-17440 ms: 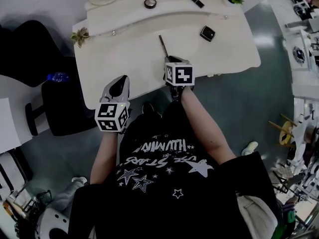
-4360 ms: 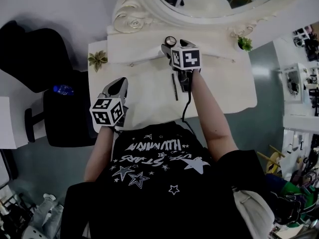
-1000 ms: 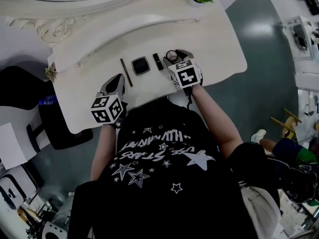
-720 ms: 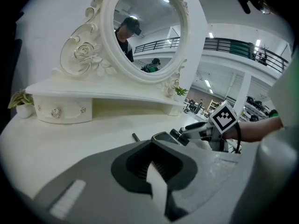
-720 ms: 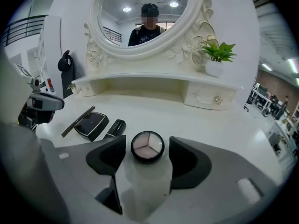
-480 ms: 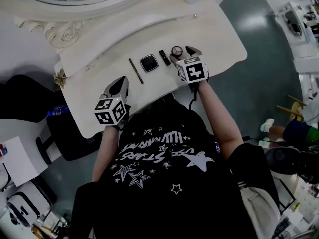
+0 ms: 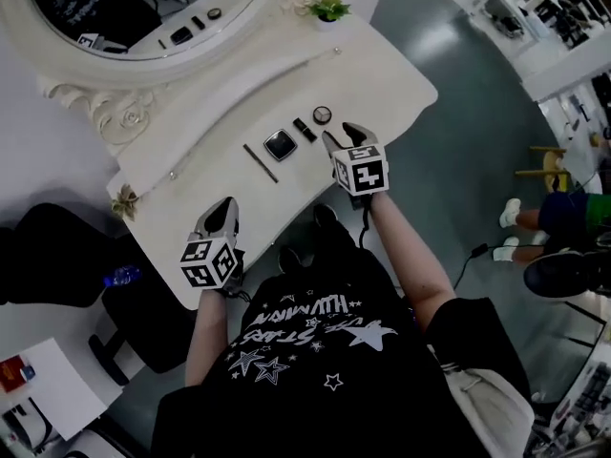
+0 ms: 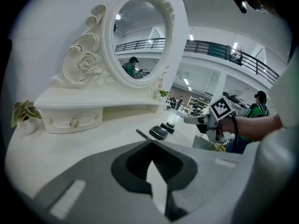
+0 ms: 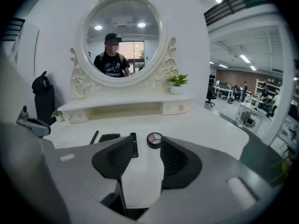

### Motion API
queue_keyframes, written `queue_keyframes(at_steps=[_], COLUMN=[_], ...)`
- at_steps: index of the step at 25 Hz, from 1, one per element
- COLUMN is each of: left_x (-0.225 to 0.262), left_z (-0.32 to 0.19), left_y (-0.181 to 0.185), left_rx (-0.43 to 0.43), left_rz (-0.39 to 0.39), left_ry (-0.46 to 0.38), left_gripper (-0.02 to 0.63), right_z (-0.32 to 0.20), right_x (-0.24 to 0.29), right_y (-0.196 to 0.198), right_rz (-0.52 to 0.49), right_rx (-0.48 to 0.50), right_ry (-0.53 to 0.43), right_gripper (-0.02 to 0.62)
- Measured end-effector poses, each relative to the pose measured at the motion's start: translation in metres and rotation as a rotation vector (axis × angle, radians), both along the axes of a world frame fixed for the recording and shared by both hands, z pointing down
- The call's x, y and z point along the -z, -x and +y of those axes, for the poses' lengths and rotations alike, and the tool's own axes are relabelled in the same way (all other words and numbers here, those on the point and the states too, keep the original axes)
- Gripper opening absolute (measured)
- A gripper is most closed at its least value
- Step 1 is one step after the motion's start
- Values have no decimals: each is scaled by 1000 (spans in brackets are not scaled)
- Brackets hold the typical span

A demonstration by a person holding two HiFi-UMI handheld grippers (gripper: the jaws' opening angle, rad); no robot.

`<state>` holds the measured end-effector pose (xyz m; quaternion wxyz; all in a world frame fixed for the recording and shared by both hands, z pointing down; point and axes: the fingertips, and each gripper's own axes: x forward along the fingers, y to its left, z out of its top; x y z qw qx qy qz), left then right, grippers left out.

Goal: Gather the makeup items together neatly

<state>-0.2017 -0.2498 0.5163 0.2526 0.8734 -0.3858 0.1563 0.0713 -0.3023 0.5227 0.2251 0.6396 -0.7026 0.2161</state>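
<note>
White desk (image 7: 382, 74) under mirror (image 7: 124, 8). Left gripper (image 7: 225, 214) fingers together, empty, at near edge. Right gripper (image 7: 342, 139) fingers half apart, just been closing, empty, beside makeup row: compact (image 7: 280, 145), pencil (image 7: 260, 163), lipstick (image 7: 305, 130), round pot (image 7: 323, 114). Risk: careless sweep scatters row.

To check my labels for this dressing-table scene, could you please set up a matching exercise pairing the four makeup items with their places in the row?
Things:
1. thin pencil
2. square compact
3. dark tube
4. round pot

Places, seen from the person's side:
A. right end of the row
B. left end of the row
C. second from the left
D. third from the left

Pairs: 1-B, 2-C, 3-D, 4-A.
</note>
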Motion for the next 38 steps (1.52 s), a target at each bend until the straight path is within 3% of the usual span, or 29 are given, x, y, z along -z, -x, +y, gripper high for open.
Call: queue_keyframes(at_steps=[6,11,16,24,38], left_x=[7,12,20,40,77], left_z=[25,36,61,130,232], left_y=[9,6,-4,-18,-27], left_rx=[-11,0,4,77,127], left_rz=[22,35,13,29,1], left_ry=[-6,-25,-56,-80,-159], left_gripper=[2,2,2,2,2], right_z=[23,31,56,130,231], right_x=[16,33,30,34,88], right_y=[19,33,44,56,54], right_rz=[-9,-32,-16,-52,-84], right_rx=[-33,4,69,157,220], right_ry=[-42,-92,-66,-61,-172], right_gripper=[35,29,29,29,29])
